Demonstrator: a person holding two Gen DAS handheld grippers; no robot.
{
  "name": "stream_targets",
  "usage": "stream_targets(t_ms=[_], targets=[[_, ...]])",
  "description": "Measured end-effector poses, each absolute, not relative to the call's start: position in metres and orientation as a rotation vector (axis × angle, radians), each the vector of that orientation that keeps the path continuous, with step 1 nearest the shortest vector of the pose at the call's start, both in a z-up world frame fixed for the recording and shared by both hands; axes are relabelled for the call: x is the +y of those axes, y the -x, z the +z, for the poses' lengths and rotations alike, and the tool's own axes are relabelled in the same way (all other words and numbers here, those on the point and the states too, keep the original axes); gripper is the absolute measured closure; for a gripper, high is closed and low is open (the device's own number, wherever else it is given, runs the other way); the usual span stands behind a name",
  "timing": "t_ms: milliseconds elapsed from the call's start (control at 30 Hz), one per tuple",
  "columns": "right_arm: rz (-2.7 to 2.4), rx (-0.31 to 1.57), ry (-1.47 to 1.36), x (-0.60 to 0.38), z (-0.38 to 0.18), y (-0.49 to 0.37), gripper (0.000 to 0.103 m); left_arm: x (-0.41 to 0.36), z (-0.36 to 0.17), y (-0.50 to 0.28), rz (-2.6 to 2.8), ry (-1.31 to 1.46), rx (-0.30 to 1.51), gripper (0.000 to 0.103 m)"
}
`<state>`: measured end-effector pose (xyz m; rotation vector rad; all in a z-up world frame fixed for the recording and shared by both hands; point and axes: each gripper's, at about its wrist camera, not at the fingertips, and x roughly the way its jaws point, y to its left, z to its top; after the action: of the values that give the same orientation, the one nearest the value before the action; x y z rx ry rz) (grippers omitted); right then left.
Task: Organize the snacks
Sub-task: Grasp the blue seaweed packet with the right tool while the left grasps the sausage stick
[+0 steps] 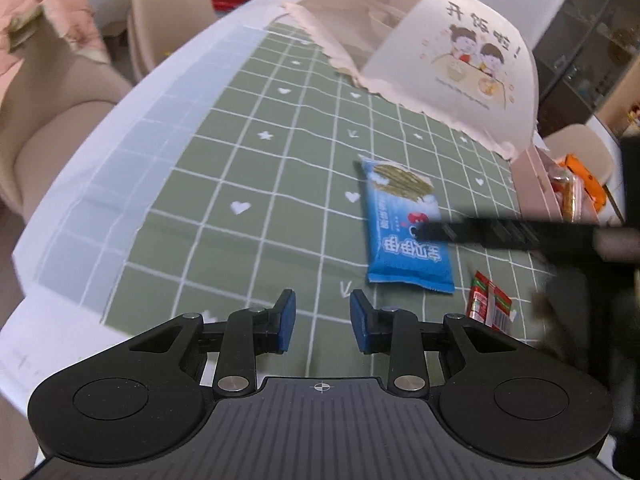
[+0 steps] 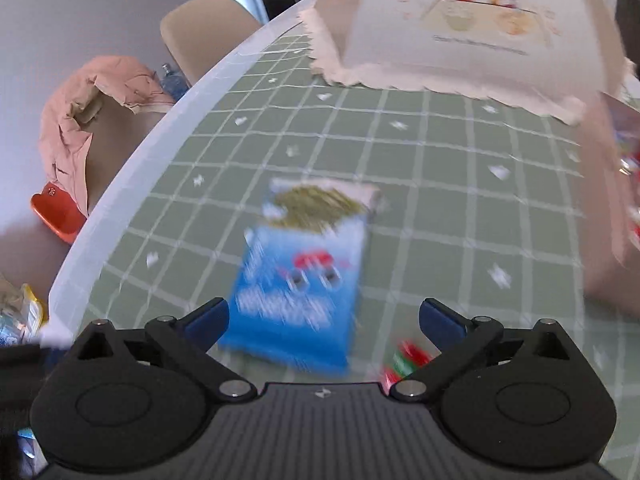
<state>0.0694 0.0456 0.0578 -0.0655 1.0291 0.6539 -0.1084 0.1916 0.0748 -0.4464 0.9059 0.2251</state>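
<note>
**A:** Near the middle of the green checked tablecloth [image 1: 240,168], the blue snack packet [image 1: 404,232] is seen lying flat, printed face up, with the small red sachet [image 1: 488,304] just beside its near right corner. How should the pickup be made?

**B:** The right gripper [image 2: 323,320] is held spread wide, nothing between its jaws, with the blue snack packet [image 2: 304,280] lined up between the blue pads [image 2: 438,320]. In the left wrist view one of its fingers is seen reaching across the packet from the right. The right wrist view is blurred, so contact cannot be judged.

**A:** And the grip itself?

**B:** A flat pouch is best taken by an edge. The fingers would be lowered until one pad can be slid under the near seam, then closed gently so the contents are not crushed. The sachet should be kept out of the bite.

**A:** Where would it be taken?

**B:** Probably to the pink bin [image 1: 536,184] right of the packet, beyond the sachet, where other wrappers are already seen, though that is only a guess. The domed food cover [image 1: 440,60] behind the packet should be cleared on the way.

**A:** And the left gripper [image 1: 323,320]?

**B:** It is held partly open and empty, just short of the packet's near end, and is best kept out of the way.
</note>
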Motion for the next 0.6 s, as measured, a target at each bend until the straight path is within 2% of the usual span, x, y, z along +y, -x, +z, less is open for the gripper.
stream_targets(t_ms=[133, 333, 400, 433, 600], targets=[[0.643, 1.067, 0.088, 0.083, 0.044, -0.086, 0.002, 0.19, 0.078, 0.122, 0.234, 0.46, 0.9, 0.07], [0.636, 1.033, 0.313, 0.124, 0.027, -0.079, 0.0, 0.187, 0.08, 0.135, 0.238, 0.471, 0.902, 0.07], [0.641, 1.023, 0.319, 0.12, 0.03, -0.078, 0.008, 0.187, 0.079, 0.137, 0.241, 0.475, 0.906, 0.07], [0.645, 1.021, 0.321, 0.115, 0.034, -0.077, 0.018, 0.186, 0.078, 0.139, 0.241, 0.477, 0.907, 0.07], [0.655, 1.006, 0.269, 0.071, 0.06, -0.077, 0.021, 0.174, 0.076, 0.127, 0.175, 0.455, 0.925, 0.07]])
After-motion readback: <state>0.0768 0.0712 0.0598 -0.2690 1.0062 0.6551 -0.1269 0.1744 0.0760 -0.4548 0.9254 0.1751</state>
